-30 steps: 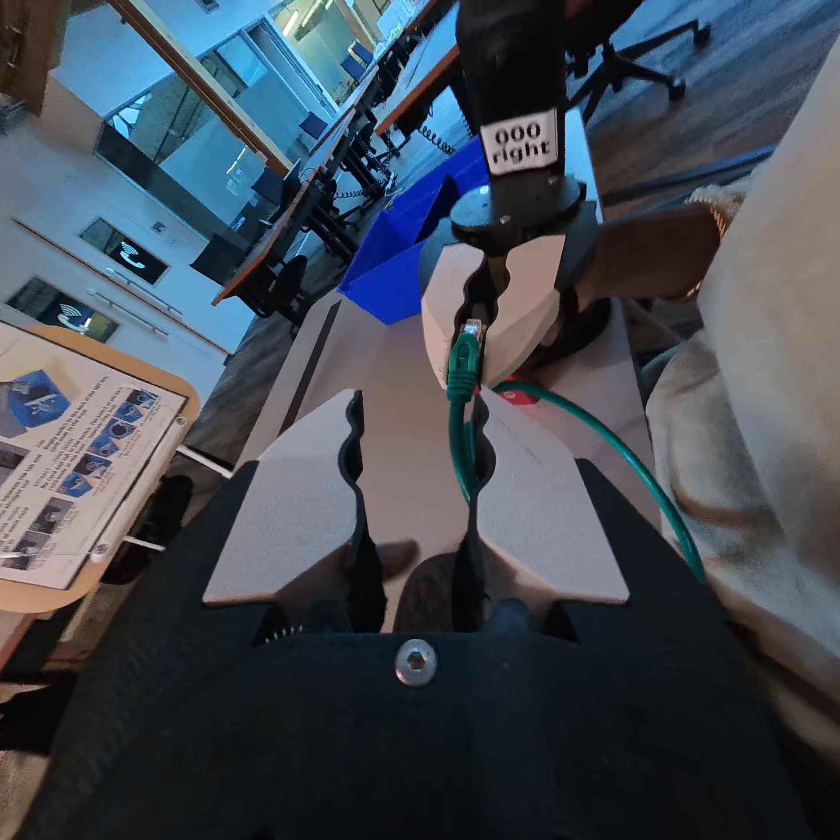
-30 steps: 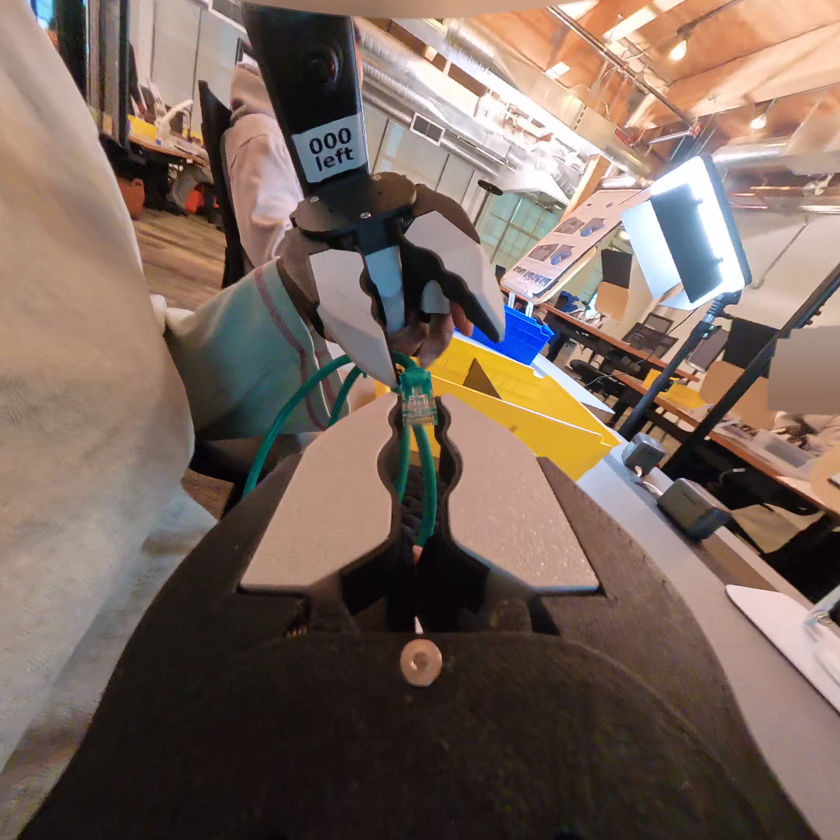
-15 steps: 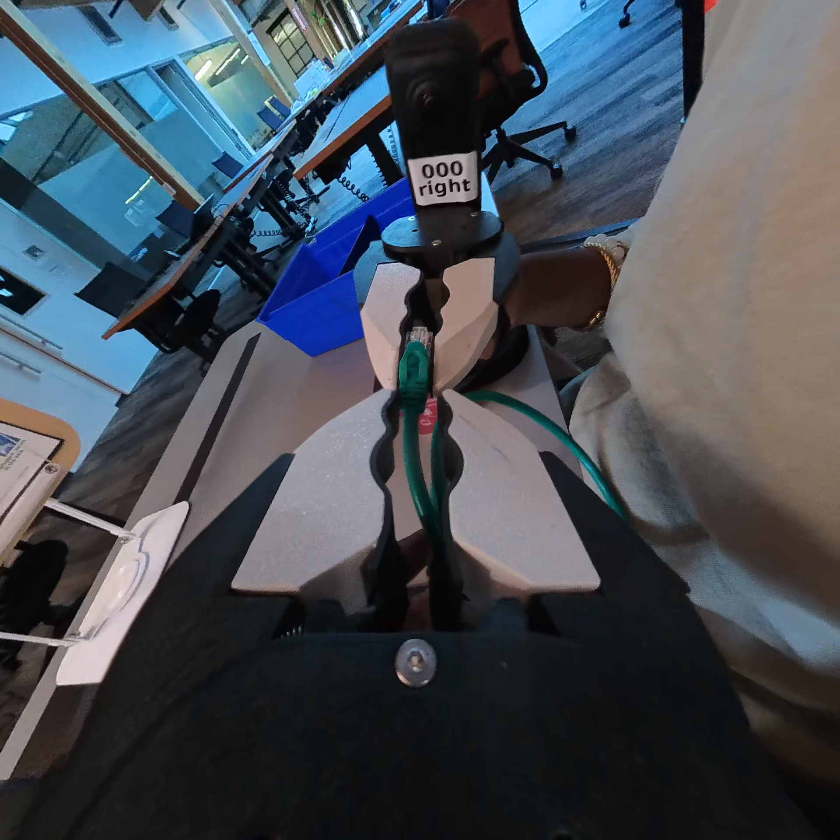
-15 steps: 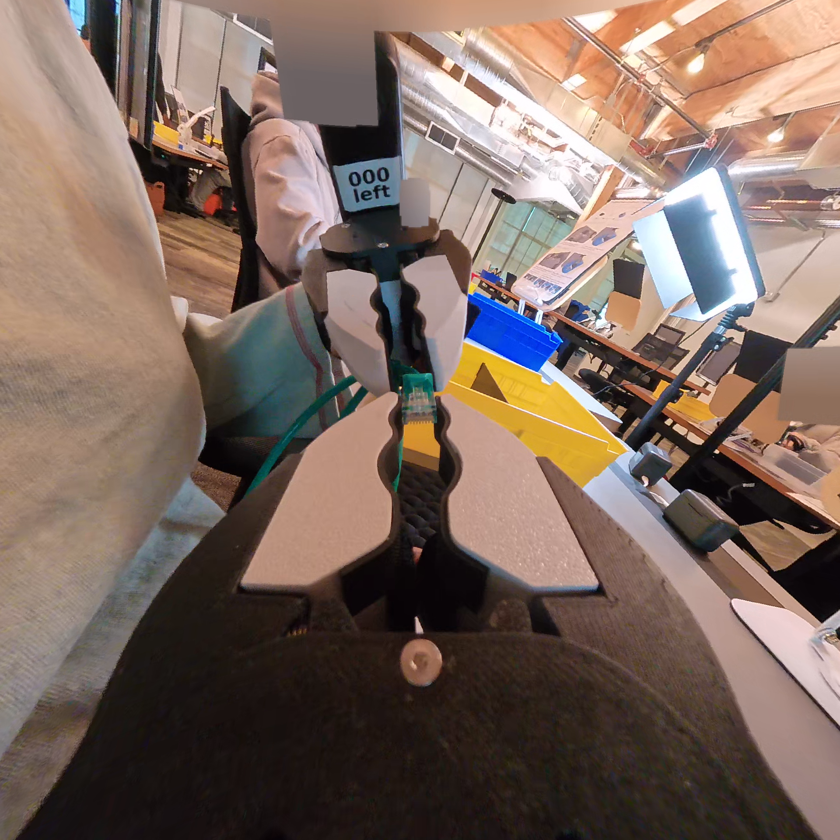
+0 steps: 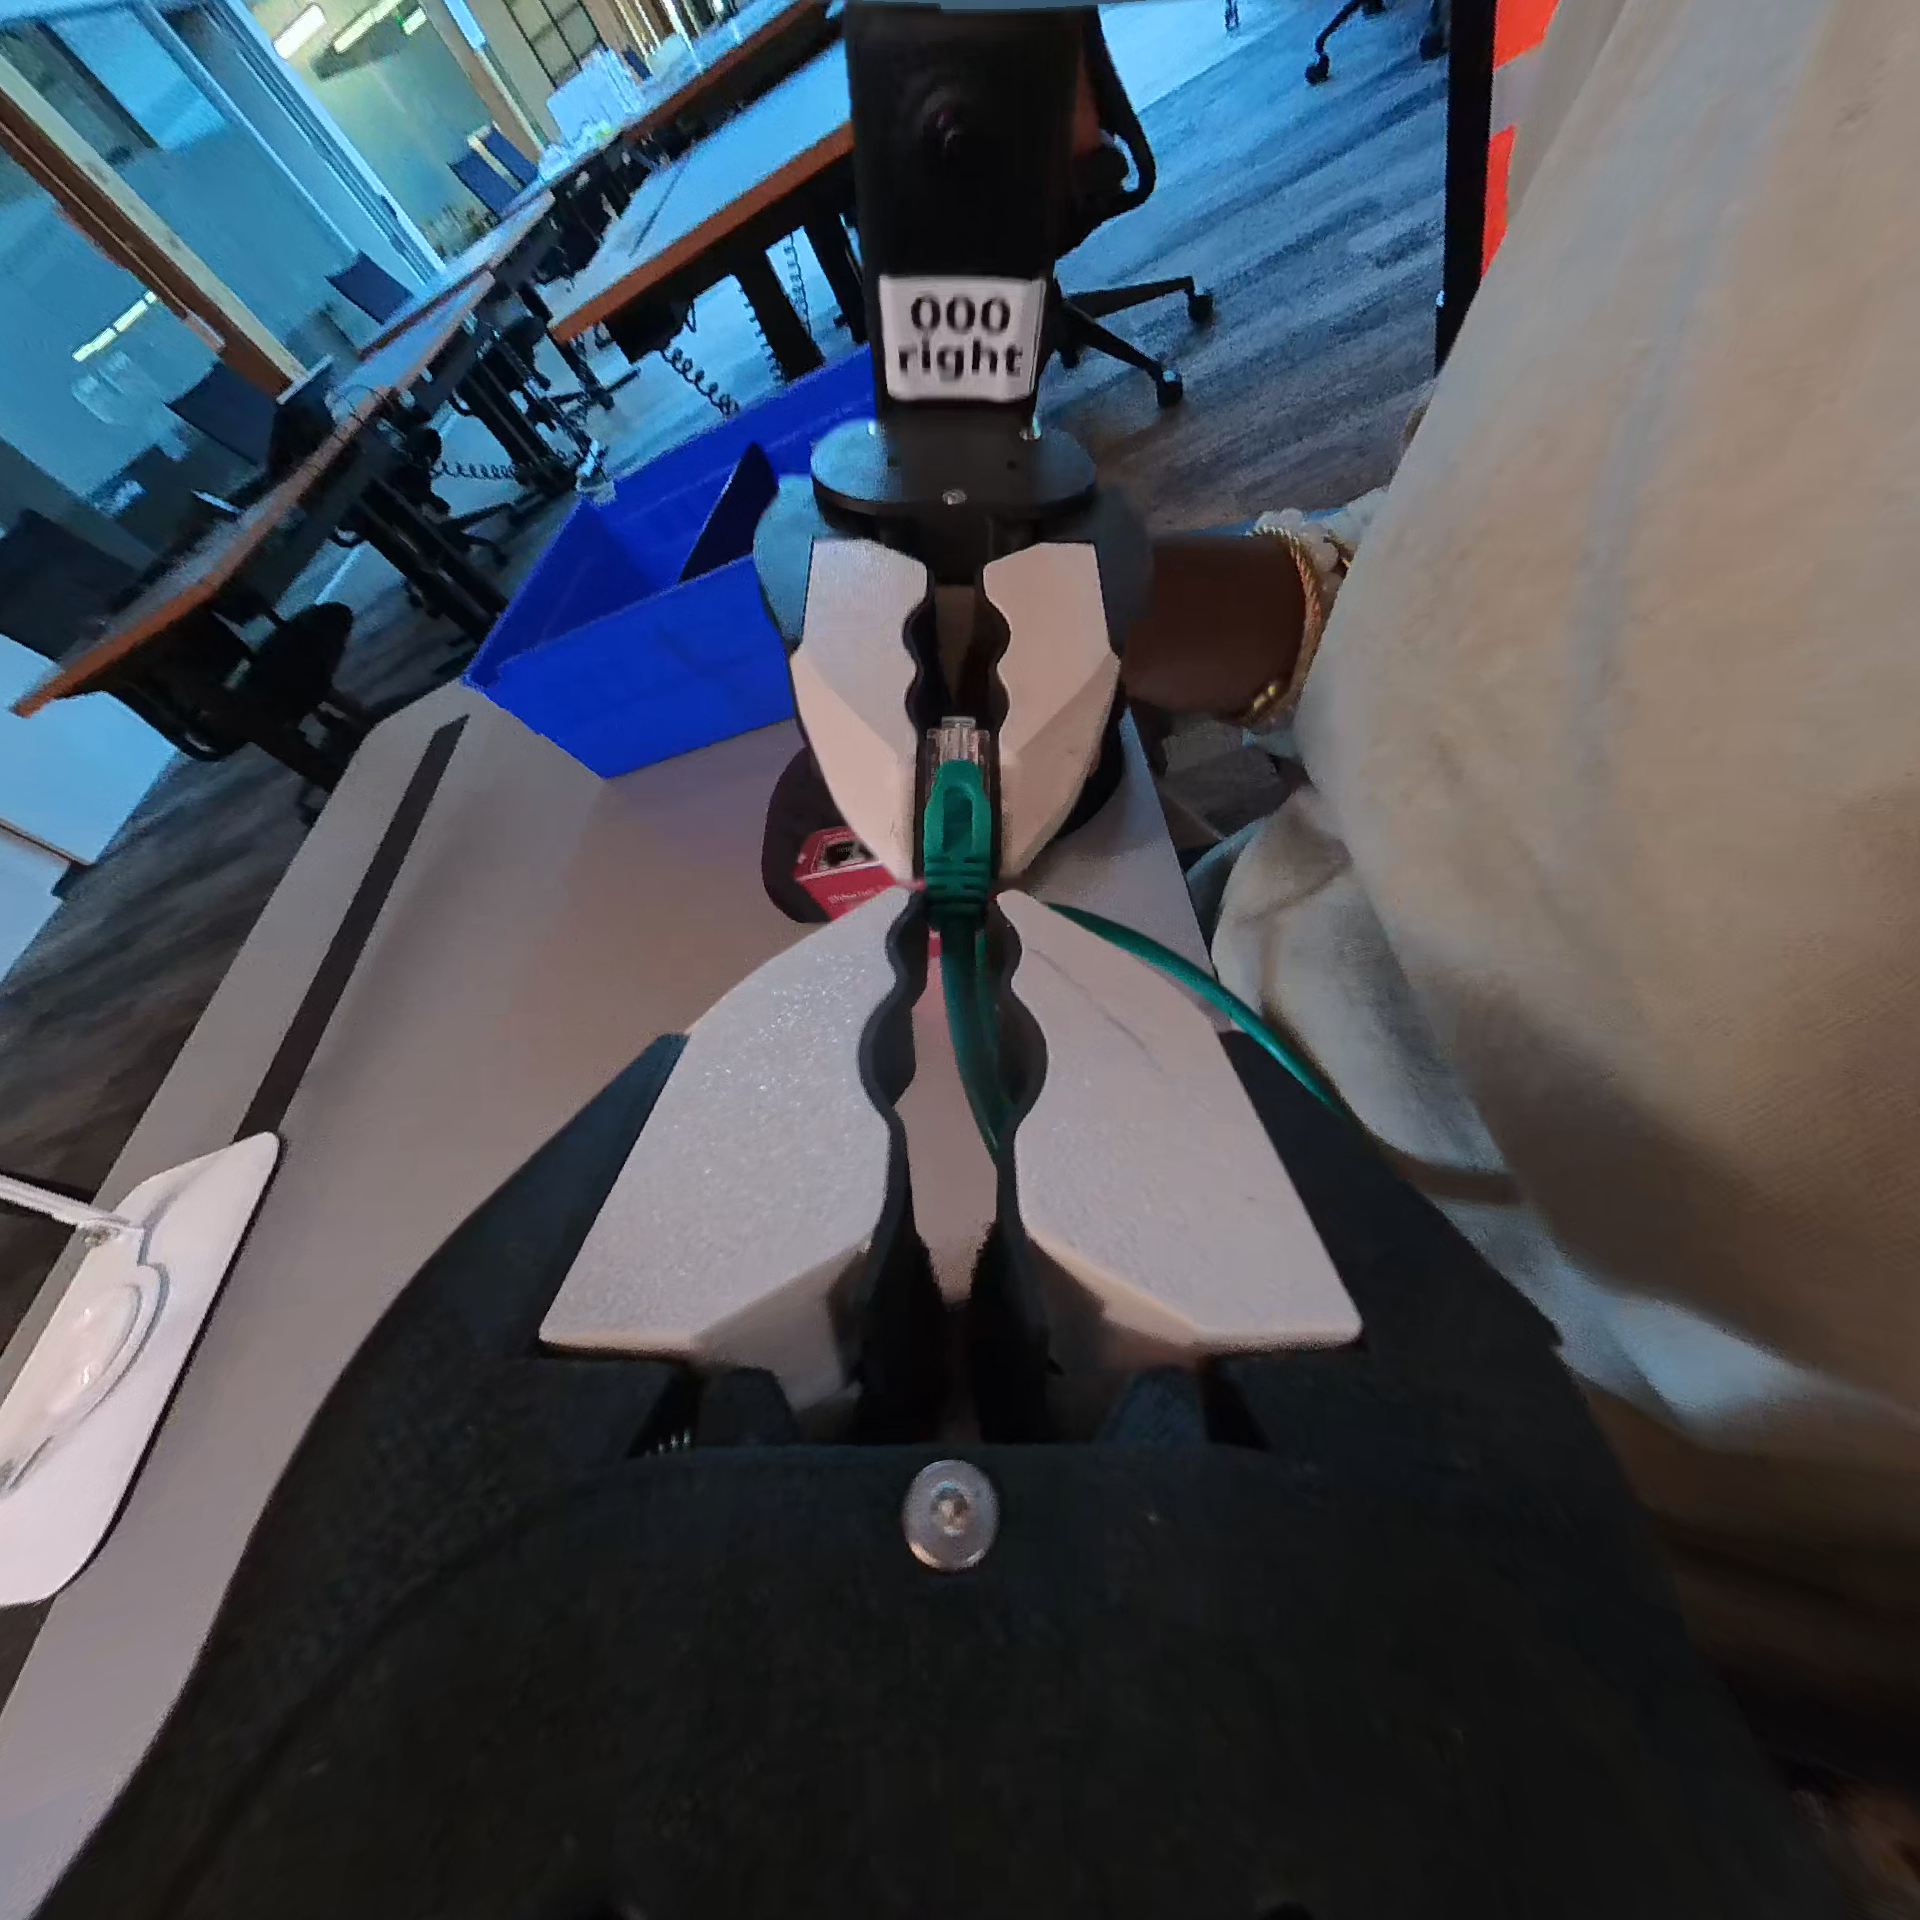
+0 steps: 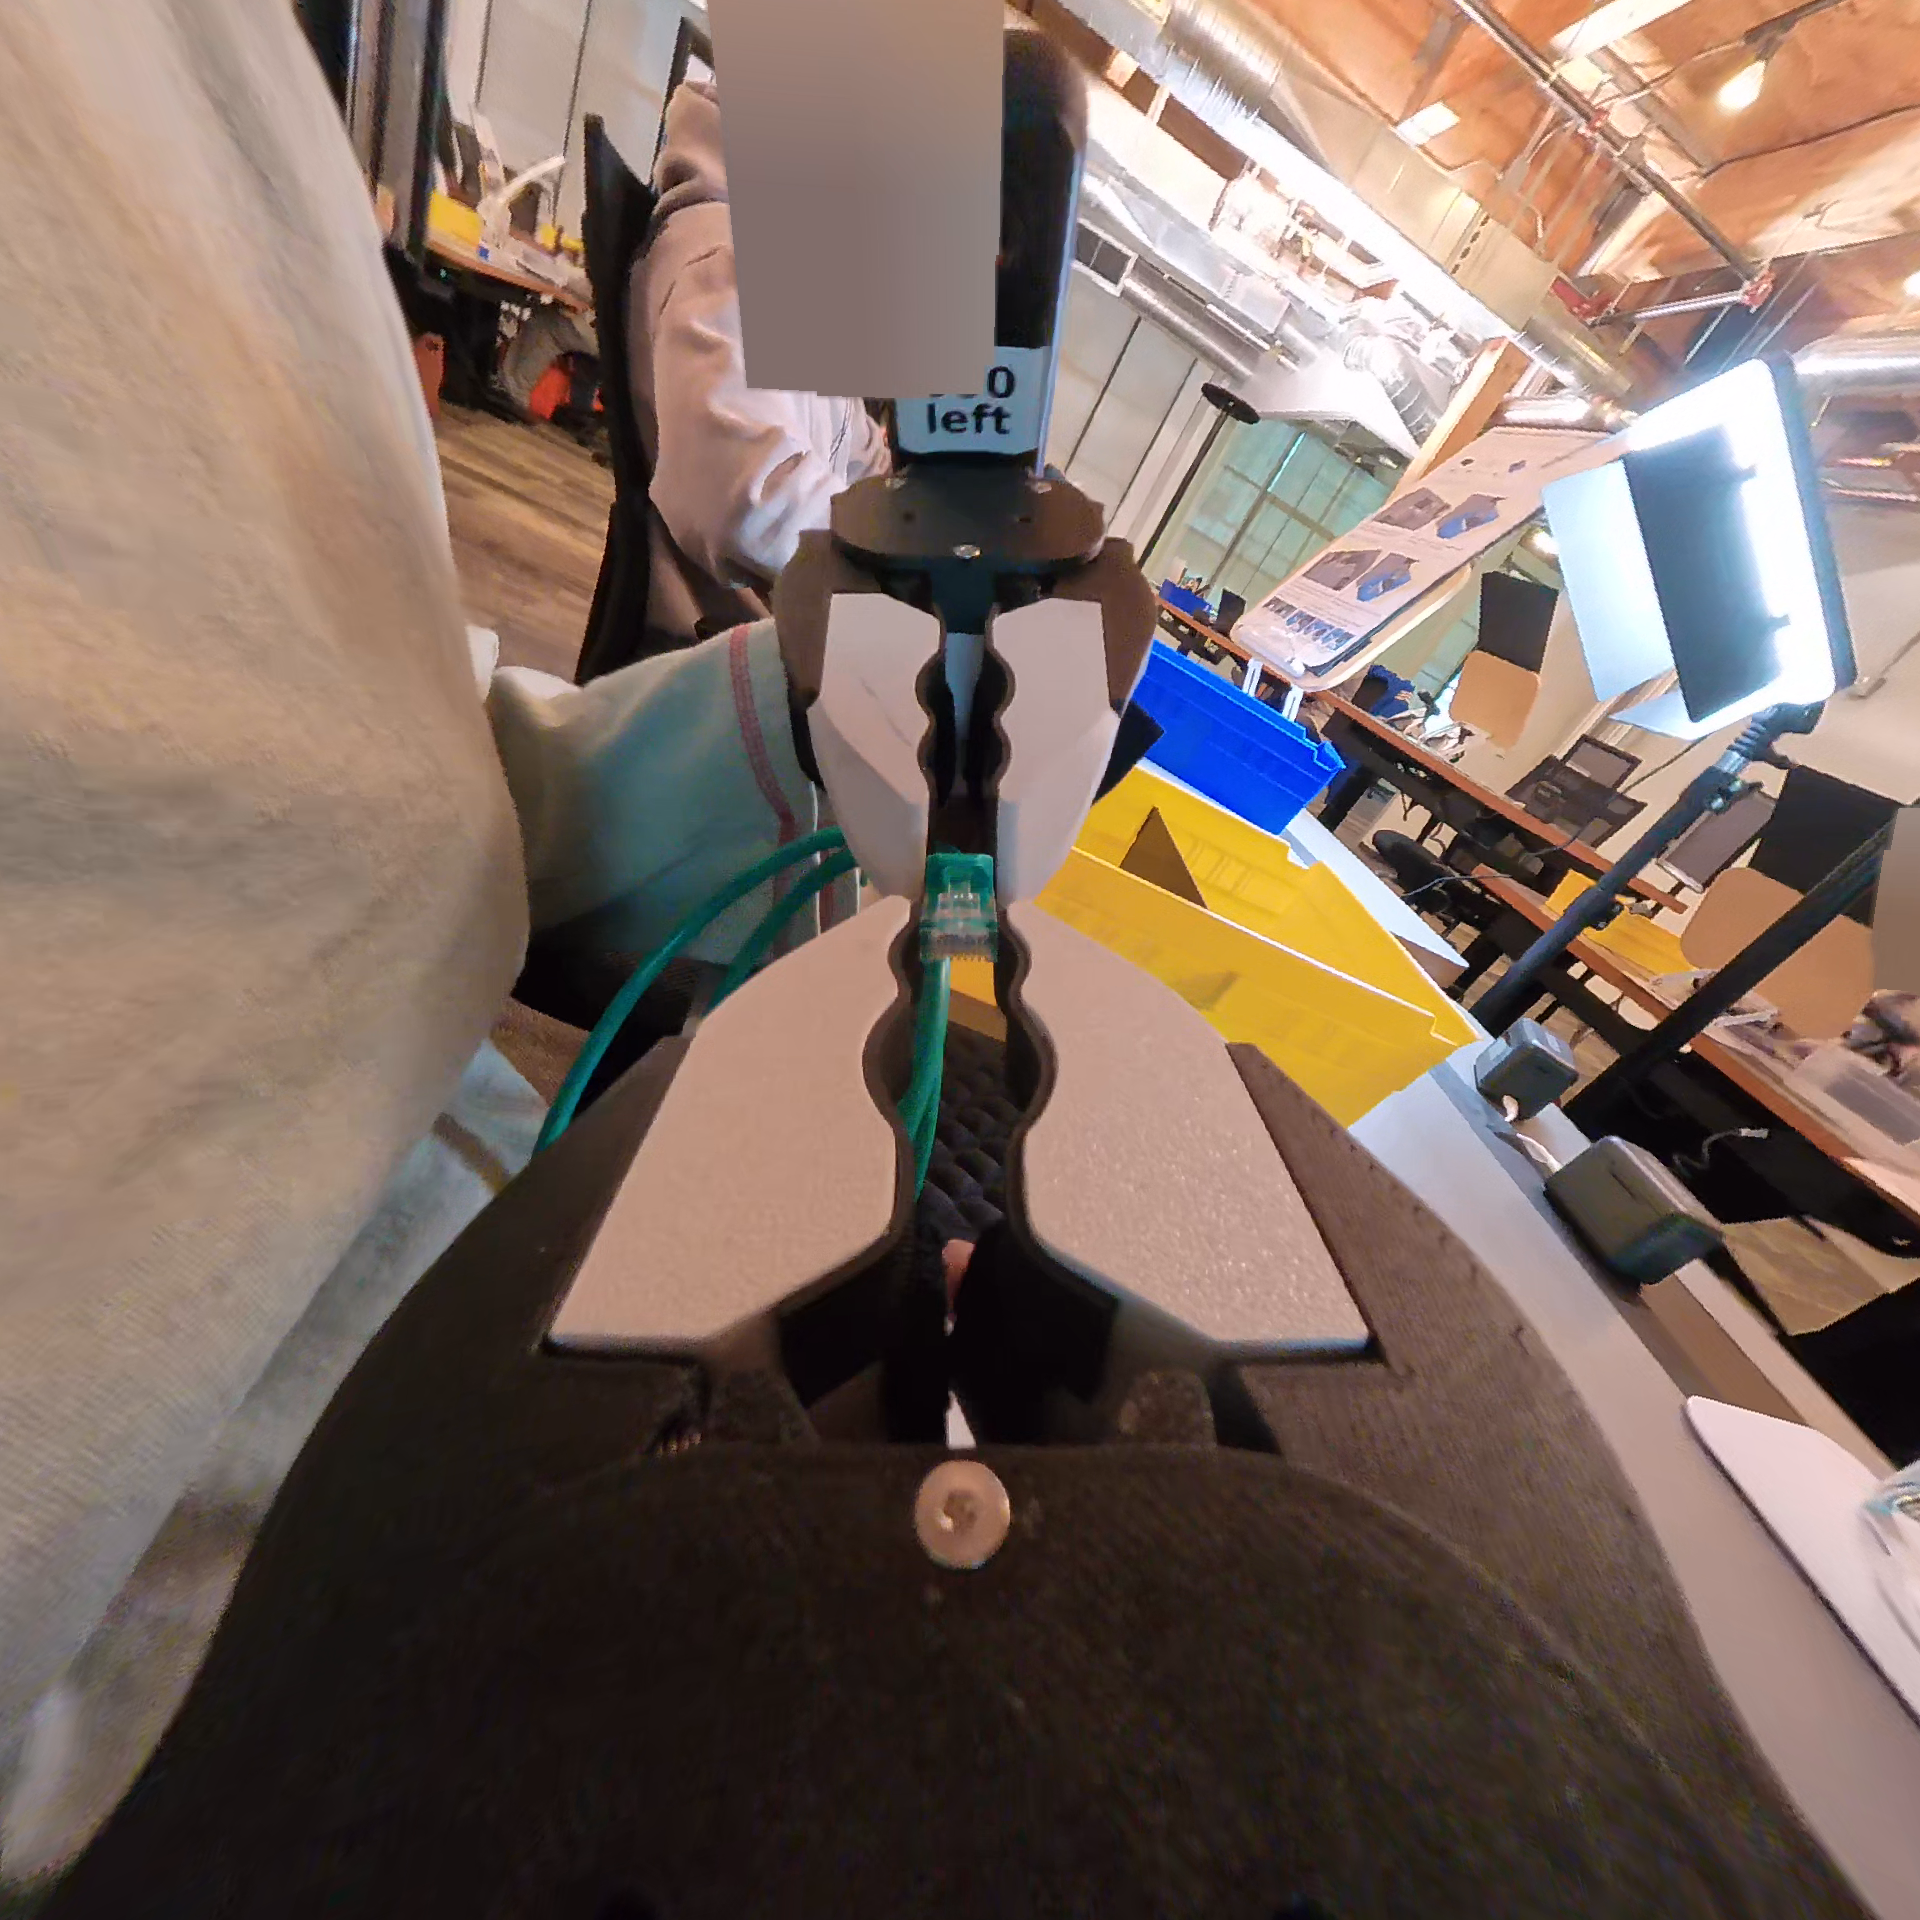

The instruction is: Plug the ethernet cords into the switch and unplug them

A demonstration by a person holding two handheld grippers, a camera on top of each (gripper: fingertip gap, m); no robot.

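A green ethernet cord [image 5: 971, 1023] ends in a green boot and a clear plug [image 5: 957, 744]. My left gripper [image 5: 958, 906] is shut on the cord just behind the boot, and the plug sticks out past its tips. My right gripper [image 5: 954, 717] faces it tip to tip, with the plug end between its fingers. In the right wrist view my right gripper [image 6: 958, 920] is shut on the clear plug [image 6: 957, 914], and the left gripper [image 6: 961, 831] meets it from above. The cord loops off to the left [image 6: 665, 977]. A small red box with a port [image 5: 836, 864] lies on the grey table [image 5: 540, 935], partly hidden.
A blue bin [image 5: 644, 644] stands at the table's far end. Yellow bins [image 6: 1247, 956] and another blue bin [image 6: 1226, 727] lie behind the left gripper. A white flat base [image 5: 104, 1351] sits at the table's left edge. Grey boxes [image 6: 1621, 1216] and a light panel [image 6: 1704, 540] are at right. The person's cream clothing [image 5: 1610, 727] is close by.
My left gripper was open a second ago and has shut on the cord behind the plug. The right gripper has kept hold of the plug. Both grippers have lined up tip to tip.
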